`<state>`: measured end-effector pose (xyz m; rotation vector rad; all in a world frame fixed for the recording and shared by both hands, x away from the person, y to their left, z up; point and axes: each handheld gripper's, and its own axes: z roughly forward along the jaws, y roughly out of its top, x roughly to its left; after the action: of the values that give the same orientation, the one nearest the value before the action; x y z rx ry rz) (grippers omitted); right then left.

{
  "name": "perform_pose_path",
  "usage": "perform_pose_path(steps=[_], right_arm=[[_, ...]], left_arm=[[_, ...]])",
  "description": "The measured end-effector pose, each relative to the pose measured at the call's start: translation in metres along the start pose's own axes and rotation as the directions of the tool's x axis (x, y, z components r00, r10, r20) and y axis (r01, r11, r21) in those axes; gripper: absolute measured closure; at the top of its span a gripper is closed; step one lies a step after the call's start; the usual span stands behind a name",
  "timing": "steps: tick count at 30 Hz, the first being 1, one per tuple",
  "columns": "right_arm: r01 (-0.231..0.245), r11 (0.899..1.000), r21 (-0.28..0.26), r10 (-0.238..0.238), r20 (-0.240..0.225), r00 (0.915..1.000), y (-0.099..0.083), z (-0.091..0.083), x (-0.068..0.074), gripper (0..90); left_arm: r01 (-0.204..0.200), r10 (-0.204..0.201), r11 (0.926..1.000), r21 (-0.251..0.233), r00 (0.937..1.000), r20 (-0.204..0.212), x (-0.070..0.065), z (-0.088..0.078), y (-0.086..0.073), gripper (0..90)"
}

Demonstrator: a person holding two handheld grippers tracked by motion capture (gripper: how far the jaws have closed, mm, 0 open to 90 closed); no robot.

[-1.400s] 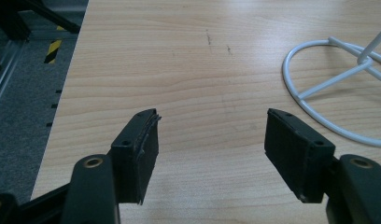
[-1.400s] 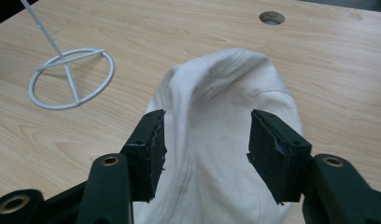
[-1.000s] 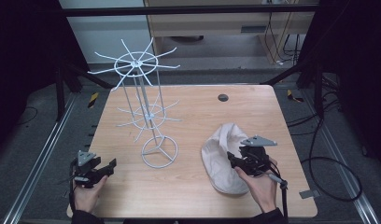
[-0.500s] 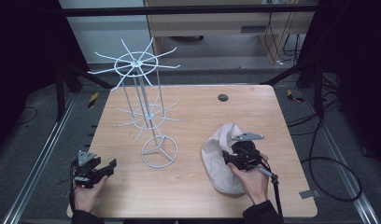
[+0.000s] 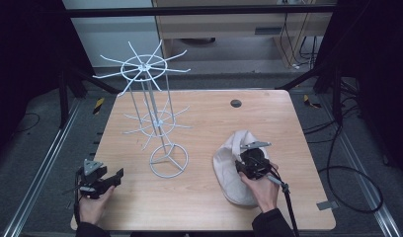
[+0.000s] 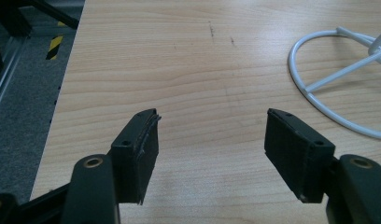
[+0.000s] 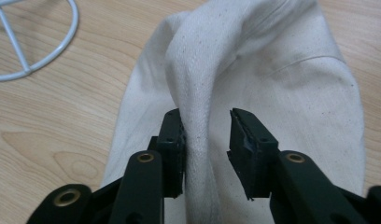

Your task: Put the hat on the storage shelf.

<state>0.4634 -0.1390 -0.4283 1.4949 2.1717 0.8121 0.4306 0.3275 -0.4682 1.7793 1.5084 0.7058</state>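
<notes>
A white fabric cap (image 5: pixel 227 170) lies on the wooden table (image 5: pixel 209 123) at the front right. My right gripper (image 5: pixel 248 165) sits over its right side. In the right gripper view the jaws straddle a raised fold of the cap (image 7: pixel 272 70). One jaw touches the fold and a small gap shows at the other, so the right gripper (image 7: pixel 206 122) is open. A white wire rack (image 5: pixel 152 116) stands at centre left. My left gripper (image 5: pixel 113 177) rests at the front left corner, open (image 6: pixel 212 126) over bare wood.
The rack's ring base (image 6: pixel 319 93) lies just right of the left gripper and also shows as the ring base (image 7: pixel 62 42) left of the cap. A small black disc (image 5: pixel 235 103) sits at the back of the table. Dark floor and metal rails surround the table.
My right gripper has moved a little left and forward onto the cap, with its jaws now around a fold. The left gripper has stayed put.
</notes>
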Motion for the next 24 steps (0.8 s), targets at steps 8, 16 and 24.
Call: perform_pose_path(steps=[8,16,24], right_arm=[[0.002,0.999,0.042,-0.002,-0.008,1.0000,-0.005,0.011,0.001,79.2],[-0.015,0.999,0.047,0.015,-0.014,0.9998,-0.004,0.011,0.002,87.1],[-0.016,0.999,0.043,0.017,-0.015,0.9997,-0.003,0.005,0.001,88.0]], left_arm=[[-0.005,0.005,1.0000,0.005,1.0000,0.004,-0.001,0.001,0.000,35.1],[-0.004,0.004,1.0000,0.006,1.0000,0.006,-0.001,0.001,0.000,35.1],[-0.005,0.005,1.0000,0.007,1.0000,0.006,0.000,0.002,0.000,35.1]])
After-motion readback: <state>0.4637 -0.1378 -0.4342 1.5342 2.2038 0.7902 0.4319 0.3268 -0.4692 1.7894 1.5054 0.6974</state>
